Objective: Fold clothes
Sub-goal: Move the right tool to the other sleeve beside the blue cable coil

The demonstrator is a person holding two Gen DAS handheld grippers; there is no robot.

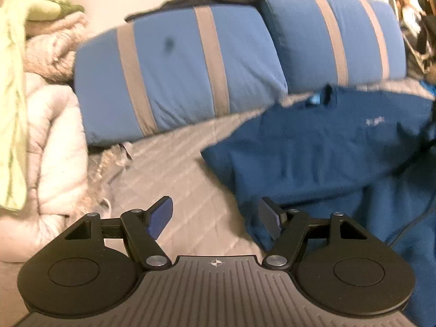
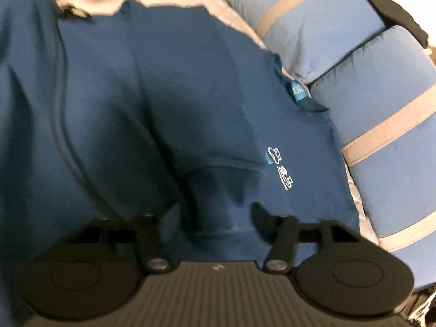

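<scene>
Meanwhile, both grippers hung over a blue shirt on a bed.

At far left of the left wrist view lay a pale green cloth (image 1: 12, 87) over one quilted jacket (image 1: 54, 147); two striped pillows (image 1: 174, 65) crossed the top, and one shirt (image 1: 340, 147) filled the right half on the grey cover (image 1: 188, 163). Low in the frame, the left gripper (image 1: 215, 218) stood wide apart and empty, the shirt's edge by its right pad. In the right wrist view the shirt spread centre and left, its logo (image 2: 280, 169) right of centre; the right gripper (image 2: 209, 218) straddled a fabric ridge, part open, and blur hid whether its pads pressed. Likely risks: pinching several layers or only a thin bit, leaving the fold crooked.
</scene>
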